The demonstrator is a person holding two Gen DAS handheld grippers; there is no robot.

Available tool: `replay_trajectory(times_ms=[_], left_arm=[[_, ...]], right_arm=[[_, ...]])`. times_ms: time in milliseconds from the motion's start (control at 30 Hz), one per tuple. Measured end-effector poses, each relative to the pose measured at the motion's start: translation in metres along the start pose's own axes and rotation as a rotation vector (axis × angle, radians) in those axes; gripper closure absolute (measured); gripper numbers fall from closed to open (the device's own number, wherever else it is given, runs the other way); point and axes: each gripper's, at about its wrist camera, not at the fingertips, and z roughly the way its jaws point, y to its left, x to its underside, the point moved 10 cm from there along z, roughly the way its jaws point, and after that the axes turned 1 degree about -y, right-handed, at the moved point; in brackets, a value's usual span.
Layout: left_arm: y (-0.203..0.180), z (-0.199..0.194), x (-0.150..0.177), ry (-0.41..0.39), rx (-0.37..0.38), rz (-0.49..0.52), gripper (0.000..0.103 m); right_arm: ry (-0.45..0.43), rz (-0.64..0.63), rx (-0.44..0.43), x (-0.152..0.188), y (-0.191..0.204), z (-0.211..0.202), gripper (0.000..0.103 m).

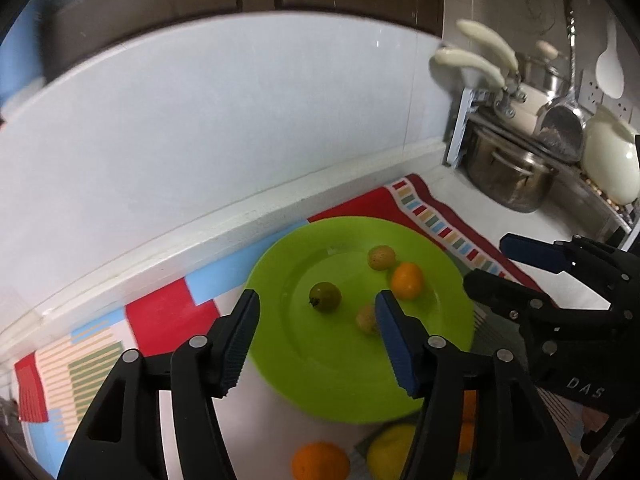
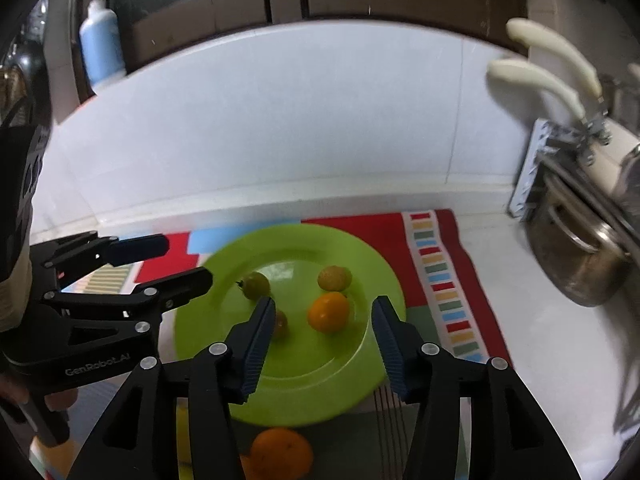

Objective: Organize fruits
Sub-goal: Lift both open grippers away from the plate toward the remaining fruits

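A lime green plate (image 1: 320, 376) lies on a patterned mat and holds a small orange fruit (image 1: 407, 280), a dark green fruit (image 1: 325, 297) and two small yellow-green fruits (image 1: 382, 257). My left gripper (image 1: 318, 344) is open and empty above the plate's near side. My right gripper (image 2: 323, 342) is open and empty over the plate (image 2: 288, 392), near the orange fruit (image 2: 329, 312). An orange (image 1: 320, 462) and a yellow fruit (image 1: 390, 452) lie on the mat in front of the plate. Each gripper shows in the other's view.
The colourful mat (image 2: 444, 280) covers the white counter against a white wall. A steel pot (image 1: 506, 172) and a rack with pans and a ladle stand at the right. A blue soap dispenser (image 2: 100, 44) stands on the ledge at the back left.
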Motion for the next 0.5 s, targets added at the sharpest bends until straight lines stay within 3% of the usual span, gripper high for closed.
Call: replay_trajectory(times_ms=[500], left_arm=[[-0.023, -0.107, 0.019, -0.114, -0.021, 0.014, 0.023]], right_arm=[[-0.133, -0.014, 0.055, 0.006, 0.017, -0.103, 0.038]])
